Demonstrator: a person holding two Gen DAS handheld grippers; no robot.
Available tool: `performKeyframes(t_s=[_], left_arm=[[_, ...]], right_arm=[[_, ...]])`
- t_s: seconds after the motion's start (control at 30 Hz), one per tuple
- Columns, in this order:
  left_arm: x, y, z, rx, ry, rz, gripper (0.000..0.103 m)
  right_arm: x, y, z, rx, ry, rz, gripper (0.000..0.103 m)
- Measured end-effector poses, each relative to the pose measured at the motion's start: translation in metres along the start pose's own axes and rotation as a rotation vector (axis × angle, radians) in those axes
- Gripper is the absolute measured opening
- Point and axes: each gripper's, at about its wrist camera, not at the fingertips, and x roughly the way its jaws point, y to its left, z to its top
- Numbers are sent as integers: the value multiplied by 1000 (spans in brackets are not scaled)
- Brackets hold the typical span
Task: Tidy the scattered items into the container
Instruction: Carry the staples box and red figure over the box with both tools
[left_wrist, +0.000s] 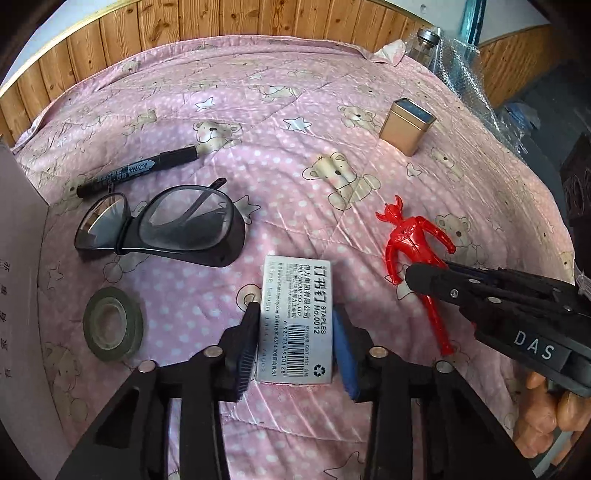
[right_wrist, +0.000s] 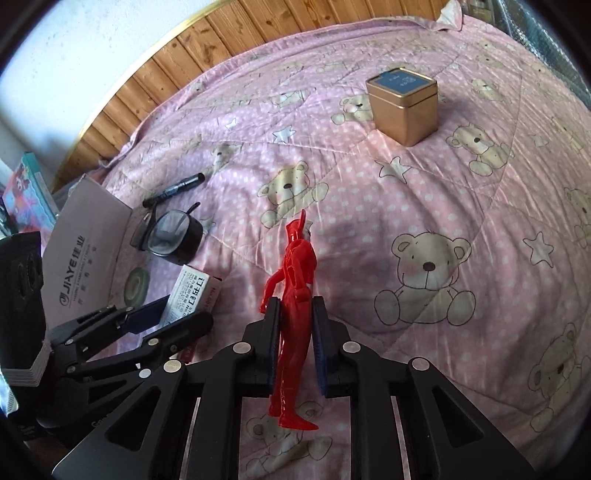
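A white box of staples (left_wrist: 295, 314) lies on the pink quilt, and my left gripper (left_wrist: 295, 332) is shut on its two long sides. The red plastic figure (right_wrist: 295, 295) is clamped at the waist and legs by my right gripper (right_wrist: 297, 332), which is shut on it. In the left wrist view the right gripper (left_wrist: 417, 277) reaches in from the right over the figure (left_wrist: 413, 236). The cardboard box container (right_wrist: 88, 251) stands at the left edge of the bed, its wall (left_wrist: 22, 258) close beside my left gripper (right_wrist: 177, 314).
A black marker (left_wrist: 136, 170), dark-framed glasses (left_wrist: 159, 225) and a roll of green tape (left_wrist: 112, 328) lie near the container. A gold tin (right_wrist: 404, 103) stands far right. Wooden panelling rises behind the bed. Bubble wrap and a jar sit at the far right corner.
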Motion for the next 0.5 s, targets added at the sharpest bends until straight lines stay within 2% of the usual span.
performKeyframes(t_s=[0.5], left_arm=[[-73,9,-9,-90,-78,83,39]], right_arm=[[-36,33,-20,-59,-40,59,17]])
